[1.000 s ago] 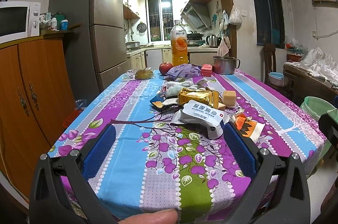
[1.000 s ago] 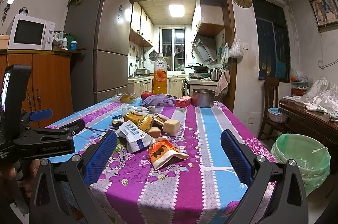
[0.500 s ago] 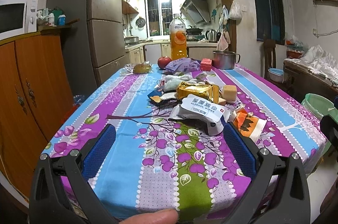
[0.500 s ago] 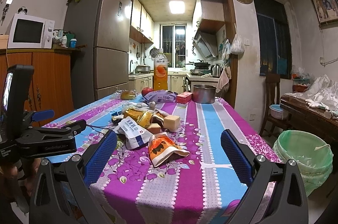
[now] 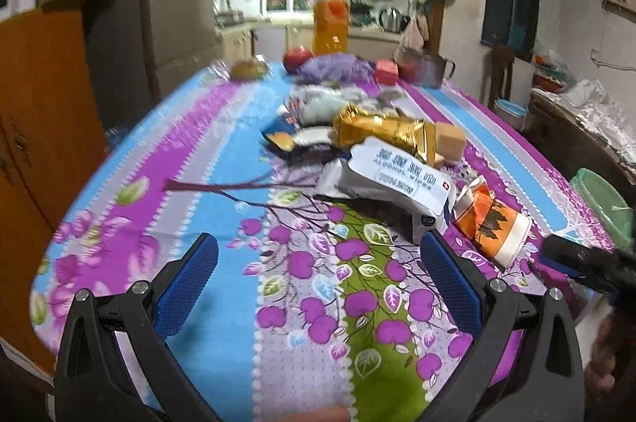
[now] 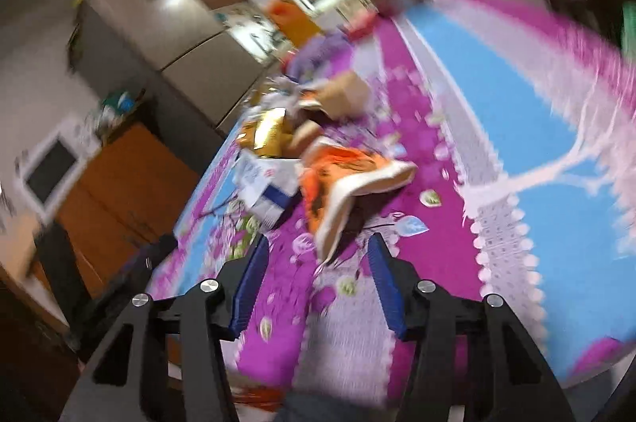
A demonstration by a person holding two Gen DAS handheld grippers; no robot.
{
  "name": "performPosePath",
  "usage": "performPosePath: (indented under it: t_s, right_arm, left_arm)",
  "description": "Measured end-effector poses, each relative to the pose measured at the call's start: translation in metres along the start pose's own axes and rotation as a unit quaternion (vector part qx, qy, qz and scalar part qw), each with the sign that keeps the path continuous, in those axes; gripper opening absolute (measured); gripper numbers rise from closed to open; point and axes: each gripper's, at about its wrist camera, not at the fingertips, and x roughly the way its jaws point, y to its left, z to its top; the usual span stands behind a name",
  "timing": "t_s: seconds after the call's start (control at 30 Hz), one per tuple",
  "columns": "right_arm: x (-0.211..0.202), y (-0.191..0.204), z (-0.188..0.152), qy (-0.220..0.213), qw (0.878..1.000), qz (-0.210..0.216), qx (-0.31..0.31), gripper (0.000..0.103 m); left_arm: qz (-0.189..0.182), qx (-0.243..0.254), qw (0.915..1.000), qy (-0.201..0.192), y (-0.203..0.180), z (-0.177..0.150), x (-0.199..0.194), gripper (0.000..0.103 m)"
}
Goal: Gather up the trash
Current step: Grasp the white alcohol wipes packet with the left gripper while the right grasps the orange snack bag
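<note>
The right gripper [image 6: 316, 281] is rolled to one side and points down at the floral tablecloth [image 6: 548, 127], its blue pads parted with nothing between them. Straight ahead of the gap lies the crumpled orange snack wrapper [image 6: 342, 179]; its pale open end reaches toward the fingertips and stops just short of them, a little nearer the right-hand pad. The wrapper's long axis runs roughly along the gripper's pointing direction, from that pale end back to the orange body, so the jaws straddle its narrow width rather than its length. This view is motion-blurred, so finer contact cannot be judged.

The left gripper [image 5: 318, 282] hovers low over the near edge of the table, jaws wide apart and empty. From there the same wrapper [image 5: 491, 223] sits ahead and off to the right, beyond the right-hand pad, with the white alcohol wipes pack [image 5: 391, 183] just beside it and the gold foil packet [image 5: 383, 131] farther back in the pile.

The right gripper is plainly the nearer one to the wrapper. A short advance along its present line would likely bring the pale end between the pads before closing. The green-lined trash bin [image 5: 604, 199] stands beyond the table's right edge.
</note>
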Motion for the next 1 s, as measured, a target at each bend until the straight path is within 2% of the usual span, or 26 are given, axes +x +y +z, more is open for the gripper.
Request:
performPosePath:
  t_s: [0.1, 0.23, 0.43, 0.57, 0.67, 0.77, 0.8, 0.83, 0.87, 0.9, 0.97, 1.0]
  right_arm:
    - [0.013, -0.008, 0.01, 0.005, 0.999, 0.005, 0.034, 0.051]
    - [0.031, -0.008, 0.018, 0.018, 0.999, 0.01, 0.041, 0.051]
    - [0.043, -0.003, 0.029, 0.023, 0.999, 0.004, 0.035, 0.051]
    - [0.049, -0.003, 0.035, 0.024, 0.999, 0.005, 0.037, 0.049]
    - [0.054, -0.003, 0.036, 0.024, 0.999, 0.005, 0.037, 0.042]
    - [0.058, -0.003, 0.038, 0.027, 0.999, 0.007, 0.034, 0.028]
    - [0.059, -0.002, 0.038, 0.026, 0.999, 0.007, 0.03, 0.021]
    - [0.06, -0.001, 0.039, 0.025, 0.999, 0.005, 0.025, 0.016]
    - [0.06, 0.0, 0.038, 0.022, 1.0, 0.003, 0.02, 0.014]
    - [0.059, 0.002, 0.038, 0.017, 1.0, 0.0, 0.014, 0.012]
    - [0.055, 0.006, 0.039, 0.004, 1.0, -0.012, -0.008, 0.011]
    - [0.052, 0.008, 0.039, -0.003, 1.0, -0.021, -0.02, 0.011]
  left_arm:
    - [-0.053, -0.022, 0.9978, 0.034, 0.004, 0.008, 0.017, 0.098]
    - [-0.101, -0.054, 0.9905, 0.076, 0.0, 0.016, 0.046, 0.089]
    - [-0.146, -0.11, 0.9748, 0.128, -0.01, 0.025, 0.087, 0.079]
    - [-0.148, -0.138, 0.9703, 0.132, -0.015, 0.03, 0.096, 0.078]
    - [-0.138, -0.151, 0.9701, 0.132, -0.02, 0.033, 0.1, 0.078]
    - [-0.127, -0.158, 0.9705, 0.13, -0.025, 0.037, 0.104, 0.076]
    - [-0.123, -0.155, 0.9716, 0.129, -0.026, 0.039, 0.105, 0.072]
    - [-0.123, -0.154, 0.9719, 0.128, -0.027, 0.038, 0.106, 0.064]
    - [-0.132, -0.159, 0.9702, 0.127, -0.028, 0.038, 0.107, 0.054]
    - [-0.136, -0.161, 0.9698, 0.123, -0.029, 0.038, 0.105, 0.049]
    - [-0.122, -0.148, 0.9753, 0.109, -0.032, 0.038, 0.099, 0.036]
    - [-0.114, -0.144, 0.9774, 0.104, -0.033, 0.039, 0.099, 0.034]
